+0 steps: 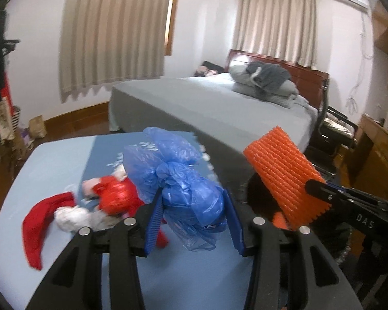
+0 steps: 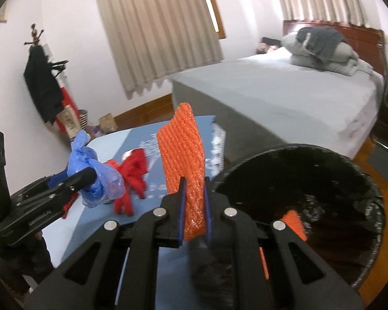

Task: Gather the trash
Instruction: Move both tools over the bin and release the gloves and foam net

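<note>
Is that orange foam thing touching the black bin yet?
Apart. The right wrist view shows the orange foam net clamped upright in the right gripper, beside the black bin, clear of its rim.

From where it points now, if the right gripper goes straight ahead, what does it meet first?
Probably the blue table. The right gripper, shut on the orange foam piece, aims slightly down over the table, with the black bin off to the right. Beyond the table stands the bed. Depth is uncertain.

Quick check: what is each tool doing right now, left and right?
Left tool: closed on the crumpled blue plastic bag.
Right tool: closed on the orange foam netting, beside the black bin.
</note>
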### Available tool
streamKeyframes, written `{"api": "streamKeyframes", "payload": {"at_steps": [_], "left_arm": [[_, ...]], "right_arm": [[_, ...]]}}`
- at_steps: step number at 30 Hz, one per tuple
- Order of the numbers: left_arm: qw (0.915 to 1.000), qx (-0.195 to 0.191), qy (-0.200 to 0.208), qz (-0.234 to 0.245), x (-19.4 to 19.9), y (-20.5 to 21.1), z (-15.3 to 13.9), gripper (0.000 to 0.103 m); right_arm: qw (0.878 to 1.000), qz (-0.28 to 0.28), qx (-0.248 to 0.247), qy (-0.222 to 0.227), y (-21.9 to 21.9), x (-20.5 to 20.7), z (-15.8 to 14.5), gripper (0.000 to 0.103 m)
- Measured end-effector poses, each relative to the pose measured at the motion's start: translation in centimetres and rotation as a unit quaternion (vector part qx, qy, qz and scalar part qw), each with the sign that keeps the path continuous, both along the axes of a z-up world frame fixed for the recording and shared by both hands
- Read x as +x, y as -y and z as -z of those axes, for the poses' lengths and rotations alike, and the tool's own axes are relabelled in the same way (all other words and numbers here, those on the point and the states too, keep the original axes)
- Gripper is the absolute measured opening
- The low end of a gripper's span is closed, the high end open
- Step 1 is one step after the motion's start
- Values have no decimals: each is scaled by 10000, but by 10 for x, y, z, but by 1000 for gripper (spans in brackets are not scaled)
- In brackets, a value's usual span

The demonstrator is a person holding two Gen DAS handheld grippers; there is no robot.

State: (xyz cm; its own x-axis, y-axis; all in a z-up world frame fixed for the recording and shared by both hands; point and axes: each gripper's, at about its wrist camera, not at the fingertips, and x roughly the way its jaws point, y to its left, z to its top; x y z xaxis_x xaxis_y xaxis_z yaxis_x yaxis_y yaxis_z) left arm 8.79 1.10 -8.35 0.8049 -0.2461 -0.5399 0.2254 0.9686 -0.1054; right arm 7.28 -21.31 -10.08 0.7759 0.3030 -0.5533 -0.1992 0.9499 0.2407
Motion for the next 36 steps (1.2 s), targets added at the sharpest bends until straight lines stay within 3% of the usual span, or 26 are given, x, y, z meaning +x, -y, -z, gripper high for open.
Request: {"api": "streamKeyframes", "payload": {"at_steps": [15,28,33,35,36], "left_arm": [[9946,47,18,1040,24,93,2,45],[9847,85,-109,1739,33,153,13,45],[9798,61,-216,1985,37,171,18,48],[9782,40,-254,2061,36,175,19,56],[9770,11,-283,2114,36,176,19,59]], "right_arm": [[9934,1148,-16,-56,96,-17,16,12],[9864,1636,15,-172,137,-28,29,12],[9835,1794,-9,-238,148,-29,34,15],[9824,1846,-27,-281,152,-30,37,20],[9817,1880,-39,-301,154,-30,38,30]]}}
